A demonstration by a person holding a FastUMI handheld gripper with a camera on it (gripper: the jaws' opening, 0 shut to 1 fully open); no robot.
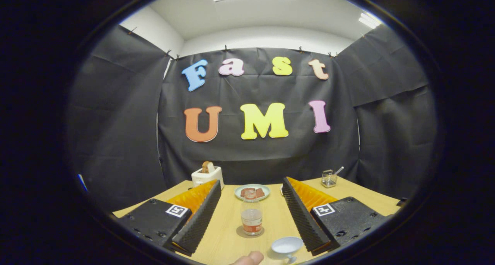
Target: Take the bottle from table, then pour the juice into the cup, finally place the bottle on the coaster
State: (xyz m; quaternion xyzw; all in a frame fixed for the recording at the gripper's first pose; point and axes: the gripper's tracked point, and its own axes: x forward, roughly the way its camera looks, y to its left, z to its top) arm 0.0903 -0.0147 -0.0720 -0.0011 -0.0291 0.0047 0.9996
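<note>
Tongs: the tongs (251,214) stand wide apart, holding nothing, with one finger to the left and one to the right of the bottle.
Bottle: the bottle (251,215) stands upright on the desk (226,238), between the two fingers and touching neither. It has a pale cap, a clear body and reddish juice in its lower part.
Coaster: a round brownish coaster (250,232) lies under the bottle, so the bottle appears to rest on it.
Cup: a small pale cup (286,246) sits near, just right of the bottle and close beside the right finger. Whether it holds juice cannot be told.
Fingertip: a person's fingertip (249,258) shows at the near edge of the desk, left of the cup.
Far things: a plate (252,191) with dark food lies beyond the bottle; a toaster (207,175) with bread stands far left; a small wire holder (329,178) stands far right.
Progress: as things lie, the bottle on the coaster fits either the very start or the very end of the task. With the fingers open around it and the juice level low, the end seems a little more likely, but this is a judgement only.
Left to do: if pouring is done, only drawing the tongs clear remains; if not, every step remains.
</note>
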